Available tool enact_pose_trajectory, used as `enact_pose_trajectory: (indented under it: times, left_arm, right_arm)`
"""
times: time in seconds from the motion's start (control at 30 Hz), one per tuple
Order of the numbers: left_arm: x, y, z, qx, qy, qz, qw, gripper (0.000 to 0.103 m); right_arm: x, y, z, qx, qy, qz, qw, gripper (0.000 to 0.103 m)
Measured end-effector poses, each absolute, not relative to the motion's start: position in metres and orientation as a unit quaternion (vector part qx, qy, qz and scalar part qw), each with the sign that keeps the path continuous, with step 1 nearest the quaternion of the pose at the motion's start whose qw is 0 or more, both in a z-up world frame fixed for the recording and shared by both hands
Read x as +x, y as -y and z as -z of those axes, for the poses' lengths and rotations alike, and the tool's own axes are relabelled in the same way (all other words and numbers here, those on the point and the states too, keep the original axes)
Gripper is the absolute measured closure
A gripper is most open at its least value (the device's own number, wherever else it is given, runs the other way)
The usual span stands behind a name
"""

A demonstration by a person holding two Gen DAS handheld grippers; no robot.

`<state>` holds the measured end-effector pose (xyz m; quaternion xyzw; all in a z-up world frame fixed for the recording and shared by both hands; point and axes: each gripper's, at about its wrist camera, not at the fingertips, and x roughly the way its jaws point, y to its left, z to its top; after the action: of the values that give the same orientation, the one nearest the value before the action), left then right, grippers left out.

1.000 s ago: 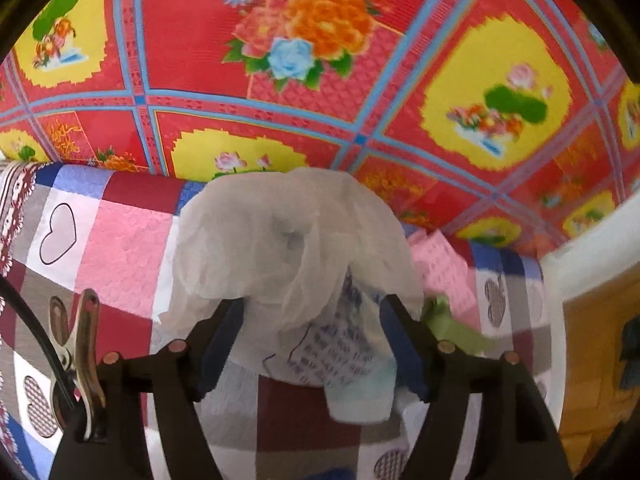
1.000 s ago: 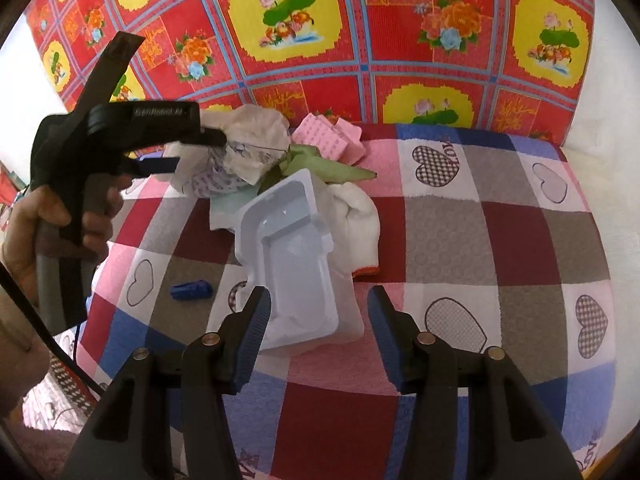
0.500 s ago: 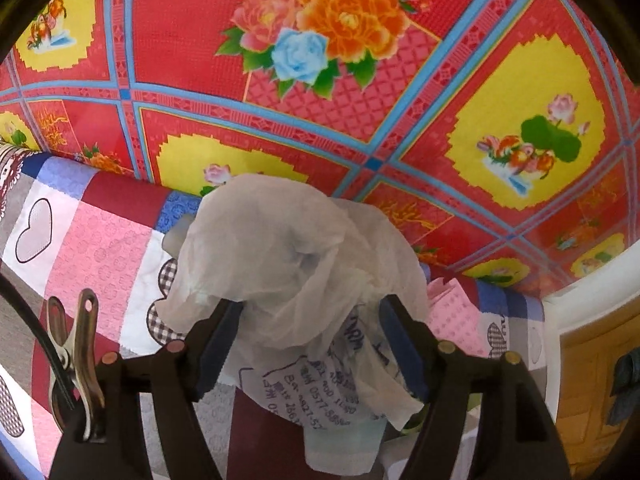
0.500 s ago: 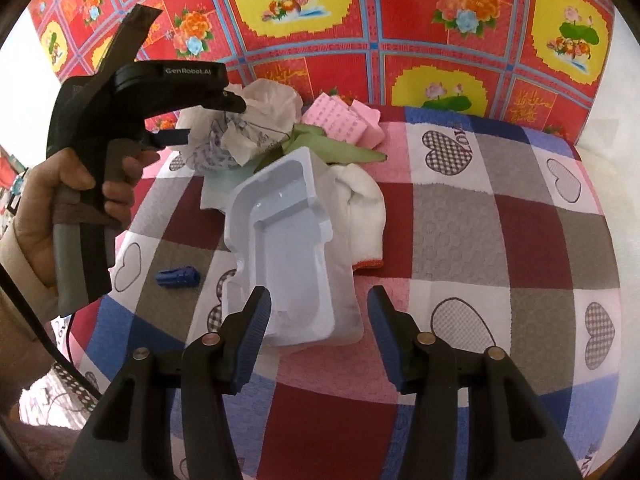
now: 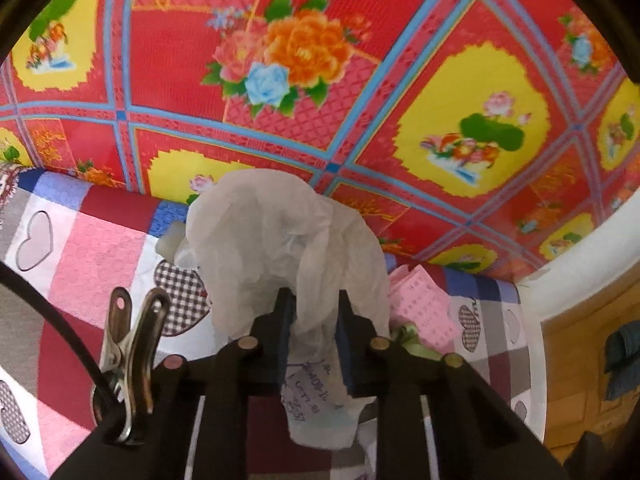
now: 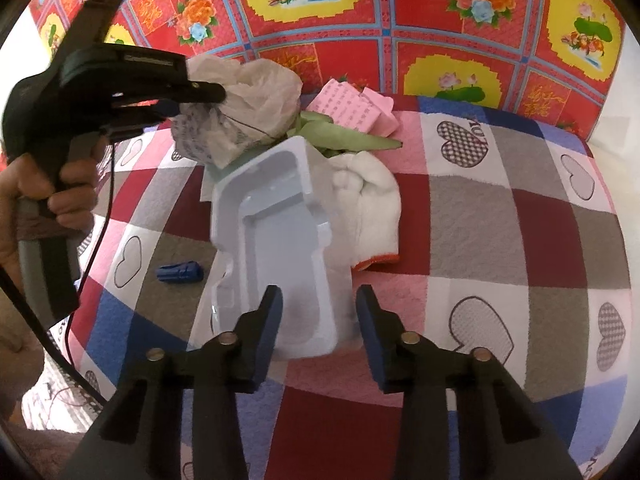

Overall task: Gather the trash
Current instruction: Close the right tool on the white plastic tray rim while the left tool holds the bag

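The right gripper [image 6: 318, 316], jaws closing but not yet touching, straddles the near end of the white plastic tray [image 6: 272, 240], whose long axis runs away from it, while the left gripper [image 5: 314, 332] is closing on the crumpled plastic bag [image 5: 276, 240].

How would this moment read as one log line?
left gripper: closing on crumpled plastic bag | right gripper: closing around white plastic tray, not gripping

On the checked cloth [image 6: 460, 216], the crumpled bag [image 6: 256, 92] lay at the far edge toward the left corner, against the flowered sheet [image 6: 348, 8] standing behind. Just right of the bag, also at the far edge, lay the stacked pads [image 6: 352, 106], with the leaf-shaped scrap [image 6: 344, 138] before them. The plastic tray [image 6: 276, 240] lay nearer the middle, the glove [image 6: 372, 204] touching its right side. The small cap [image 6: 180, 272] lay left of the tray, apart from it.
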<state>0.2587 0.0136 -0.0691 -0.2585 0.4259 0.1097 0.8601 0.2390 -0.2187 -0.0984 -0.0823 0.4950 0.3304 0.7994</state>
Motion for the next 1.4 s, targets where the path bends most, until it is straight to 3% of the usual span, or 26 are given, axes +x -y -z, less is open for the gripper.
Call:
enact_pose_trajectory:
  times: [0.37,0.9,1.4]
  left_arm:
    - [0.204,-0.030,0.040,-0.255,-0.423,-0.122,0.861,0.086]
    - [0.112,-0.059,0.052,-0.234,-0.466,-0.145,0.841,0.086]
    - [0.107,-0.074,0.083,-0.259,-0.501,-0.146,0.813,0.079]
  right_arm:
    - [0.223,0.206,0.091,-0.102,-0.481,-0.346,0.799,0.083]
    - [0.195,0.203,0.080,-0.058,-0.500,-0.345,0.792,0.084]
    - [0.176,0.188,0.102,-0.081,-0.542,-0.317,0.774,0.083]
